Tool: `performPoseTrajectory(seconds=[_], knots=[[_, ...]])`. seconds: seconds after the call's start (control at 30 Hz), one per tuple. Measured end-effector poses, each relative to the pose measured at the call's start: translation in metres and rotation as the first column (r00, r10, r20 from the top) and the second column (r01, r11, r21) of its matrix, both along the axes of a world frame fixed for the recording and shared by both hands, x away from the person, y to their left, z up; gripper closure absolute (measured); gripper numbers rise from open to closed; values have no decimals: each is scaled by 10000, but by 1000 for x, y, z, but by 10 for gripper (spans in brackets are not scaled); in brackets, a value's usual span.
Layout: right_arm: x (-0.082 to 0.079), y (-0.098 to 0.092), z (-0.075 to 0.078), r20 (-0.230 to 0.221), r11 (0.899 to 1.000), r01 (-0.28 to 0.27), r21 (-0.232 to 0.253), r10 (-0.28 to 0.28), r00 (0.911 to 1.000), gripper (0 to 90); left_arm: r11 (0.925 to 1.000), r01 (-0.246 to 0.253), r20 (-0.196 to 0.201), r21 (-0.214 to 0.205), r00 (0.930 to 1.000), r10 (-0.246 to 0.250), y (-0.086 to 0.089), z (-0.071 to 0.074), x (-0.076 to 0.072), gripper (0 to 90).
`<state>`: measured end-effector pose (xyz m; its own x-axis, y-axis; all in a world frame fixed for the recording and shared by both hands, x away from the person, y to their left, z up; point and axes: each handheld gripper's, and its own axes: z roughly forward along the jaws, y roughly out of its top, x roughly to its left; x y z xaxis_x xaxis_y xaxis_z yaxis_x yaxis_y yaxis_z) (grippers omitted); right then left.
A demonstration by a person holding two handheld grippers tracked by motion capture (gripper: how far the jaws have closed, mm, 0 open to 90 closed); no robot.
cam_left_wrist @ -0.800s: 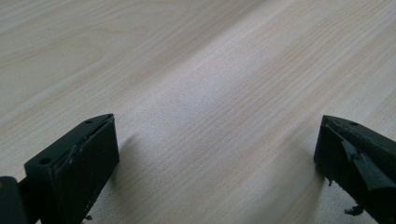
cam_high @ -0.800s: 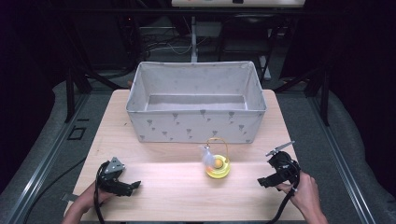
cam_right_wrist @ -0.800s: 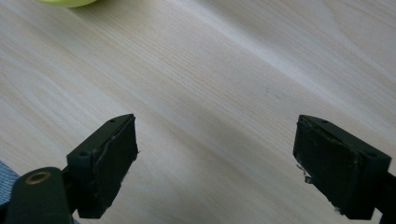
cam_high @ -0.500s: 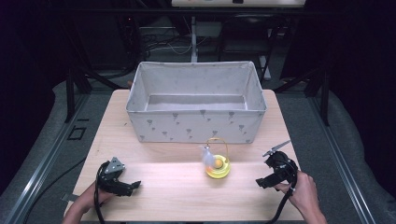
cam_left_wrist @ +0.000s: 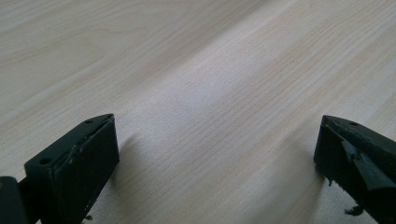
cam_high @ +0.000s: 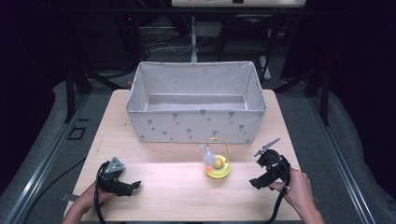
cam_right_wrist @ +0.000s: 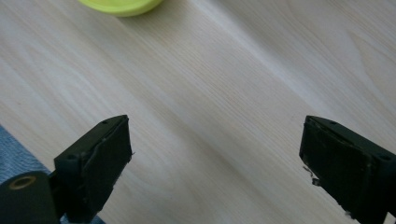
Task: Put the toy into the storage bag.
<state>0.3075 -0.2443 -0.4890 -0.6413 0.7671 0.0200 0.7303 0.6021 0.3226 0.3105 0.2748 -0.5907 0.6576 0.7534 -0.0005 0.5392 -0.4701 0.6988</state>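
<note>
Yellow basket toy [cam_high: 217,164], a small round dish-like thing with a thin arched handle and a pale figure and an orange ball inside, is sitting on the light wooden table [cam_high: 187,186] a little right of centre in the lower half of the high view. It is standing just in front of the grey fabric bin [cam_high: 196,103], which is occupying the middle of the frame with its open top facing up.

At the lower right of the high view, the right gripper [cam_high: 262,173] is resting low over the table in the person's right hand [cam_high: 295,189], near the toy but not touching it. In the right gripper view, its two black jaws are standing wide apart with bare wood between them, and the toy's yellow rim [cam_right_wrist: 122,5] is peeking in at the top edge, left of centre.

At the lower left of the high view, the left gripper [cam_high: 122,185] is lying close to the table in the person's left hand [cam_high: 91,200], well apart from the toy. In the left gripper view, its jaws are also standing wide apart, holding nothing, with plain wood grain [cam_left_wrist: 201,93] stretching ahead.
</note>
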Motion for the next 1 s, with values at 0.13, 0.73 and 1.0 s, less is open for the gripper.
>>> performPoseTrajectory(seconds=[0.13,0.73,1.0], knots=[[0,6,3,33,9998,-175,70,175,9998,69,10000,-9,1,-8,10000,9,0,0,0,0],[11,45,27,135,9887,-1493,-146,1495,9887,0,10000,-32,3,-7,10000,32,0,0,0,0],[21,58,38,333,9823,-1872,-82,1873,9817,3,10000,-67,10,5,10000,67,0,0,-1,0]])
